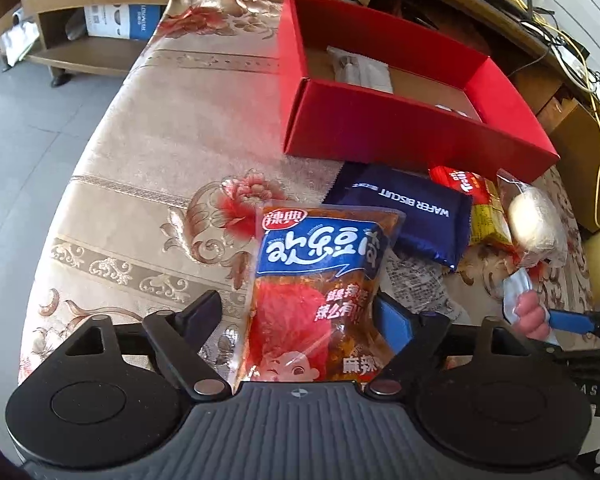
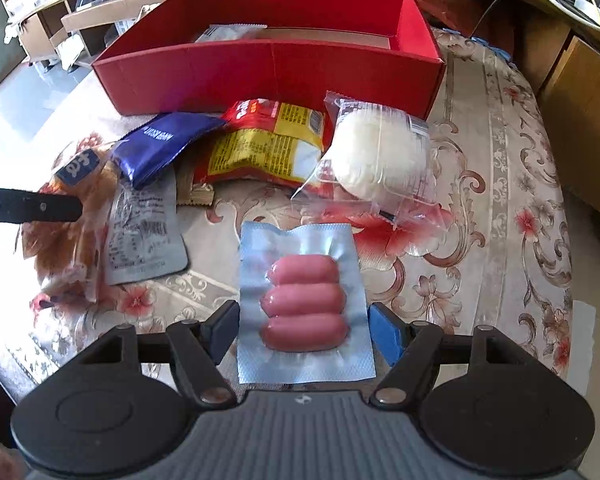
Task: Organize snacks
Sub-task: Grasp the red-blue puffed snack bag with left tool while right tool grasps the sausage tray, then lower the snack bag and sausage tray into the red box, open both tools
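My left gripper [image 1: 300,312] has its jaws around an orange-red spicy snack bag with a blue label [image 1: 320,280]; the right pad touches the bag, the left pad stands a little off it. My right gripper [image 2: 304,328] has its jaws closed against the edges of a silver pack of three pink sausages [image 2: 304,304]. That pack also shows in the left wrist view [image 1: 528,312]. The red box [image 1: 400,128] stands behind the snacks, with a pale packet [image 1: 360,70] inside; it also shows in the right wrist view [image 2: 272,68].
On the flowered tablecloth [image 1: 160,140] lie a dark blue wafer biscuit pack [image 1: 412,212], a red-yellow packet [image 2: 268,144], a white bun in clear wrap [image 2: 380,156] and a grey pouch [image 2: 144,236]. Wooden shelves and cables stand behind the table.
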`<act>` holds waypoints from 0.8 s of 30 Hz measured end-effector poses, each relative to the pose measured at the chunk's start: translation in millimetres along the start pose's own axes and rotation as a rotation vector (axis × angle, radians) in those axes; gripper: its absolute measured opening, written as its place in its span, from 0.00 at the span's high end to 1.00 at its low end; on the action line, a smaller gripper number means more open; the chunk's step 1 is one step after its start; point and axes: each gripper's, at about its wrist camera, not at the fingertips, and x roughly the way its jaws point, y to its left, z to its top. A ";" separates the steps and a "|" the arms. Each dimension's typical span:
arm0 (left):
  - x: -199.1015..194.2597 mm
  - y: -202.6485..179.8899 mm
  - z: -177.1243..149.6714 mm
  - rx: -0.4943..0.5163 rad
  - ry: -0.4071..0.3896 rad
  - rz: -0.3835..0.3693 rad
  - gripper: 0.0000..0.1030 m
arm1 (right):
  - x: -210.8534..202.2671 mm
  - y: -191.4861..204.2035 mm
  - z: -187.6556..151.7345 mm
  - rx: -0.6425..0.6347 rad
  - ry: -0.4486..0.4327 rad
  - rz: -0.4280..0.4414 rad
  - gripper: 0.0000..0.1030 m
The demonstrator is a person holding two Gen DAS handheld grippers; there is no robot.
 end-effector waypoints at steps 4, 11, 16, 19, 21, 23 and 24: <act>-4.6 -2.5 -1.8 0.011 -0.001 -0.021 0.37 | 0.0 1.6 -1.1 -0.008 -0.008 -0.005 0.36; -13.8 -6.5 -4.9 0.040 -0.019 -0.020 0.43 | -12.4 5.3 -4.7 0.001 -0.038 0.010 0.37; -20.6 -10.5 -5.2 0.052 -0.039 -0.027 0.44 | -24.8 4.6 -2.2 0.018 -0.080 0.033 0.37; -27.4 -14.5 -3.7 0.061 -0.063 -0.038 0.45 | -31.5 6.6 -0.8 0.017 -0.105 0.041 0.37; -30.6 -18.9 -2.9 0.075 -0.078 -0.043 0.45 | -35.5 7.0 2.1 0.020 -0.123 0.047 0.37; -32.3 -22.2 -2.3 0.081 -0.085 -0.047 0.45 | -37.6 7.5 4.1 0.024 -0.132 0.049 0.37; -32.6 -23.6 -2.5 0.084 -0.086 -0.051 0.45 | -38.6 7.4 5.1 0.025 -0.136 0.052 0.37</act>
